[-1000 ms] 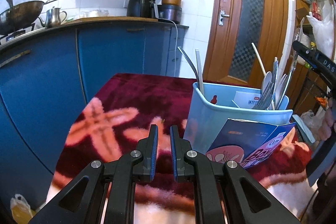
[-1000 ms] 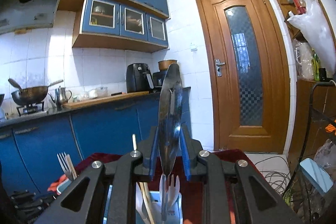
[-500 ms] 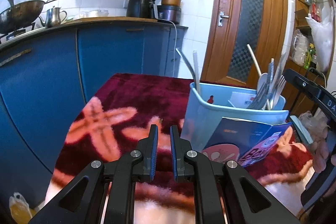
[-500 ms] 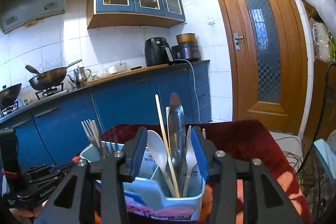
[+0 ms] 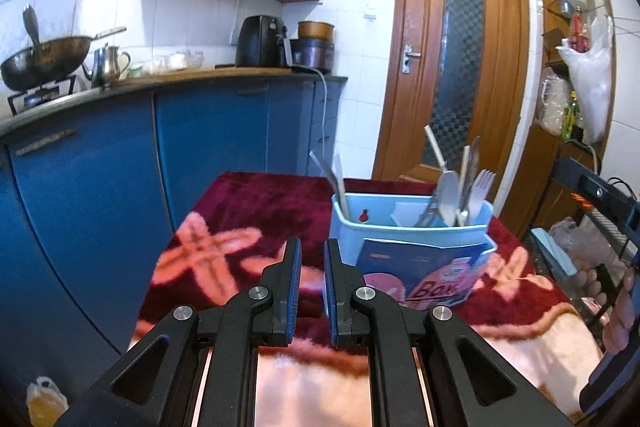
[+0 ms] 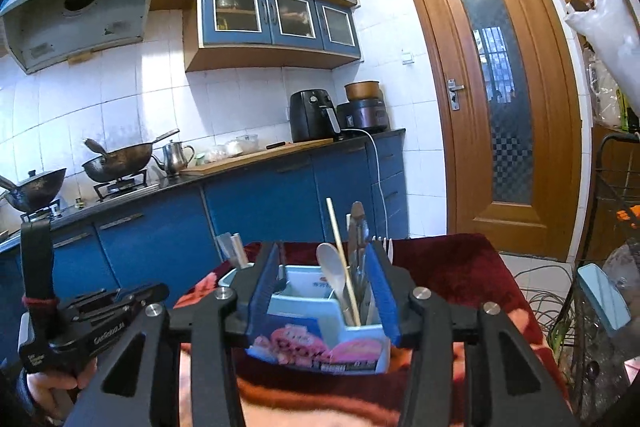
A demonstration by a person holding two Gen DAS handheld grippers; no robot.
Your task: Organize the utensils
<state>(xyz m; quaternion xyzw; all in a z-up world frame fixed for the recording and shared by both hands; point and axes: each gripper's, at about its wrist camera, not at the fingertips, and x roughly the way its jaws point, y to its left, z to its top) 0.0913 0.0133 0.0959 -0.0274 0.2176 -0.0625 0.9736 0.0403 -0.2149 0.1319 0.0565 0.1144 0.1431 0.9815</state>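
A: Left of the caddy [image 5: 408,239], left gripper [image 5: 312,291] sits nearly closed, empty.
B: Caddy's ahead and right of it, on the blanket [image 5: 256,203].
A: Right gripper [image 6: 326,293]?
B: Jaws just opened, empty; utensils [image 6: 352,267] upright dead ahead. Right's nearer, I'd judge.

Both wrist cameras look forward, close over the table [image 5: 248,203], sharing the utensil box [image 5: 408,239] and door [image 6: 500,99].
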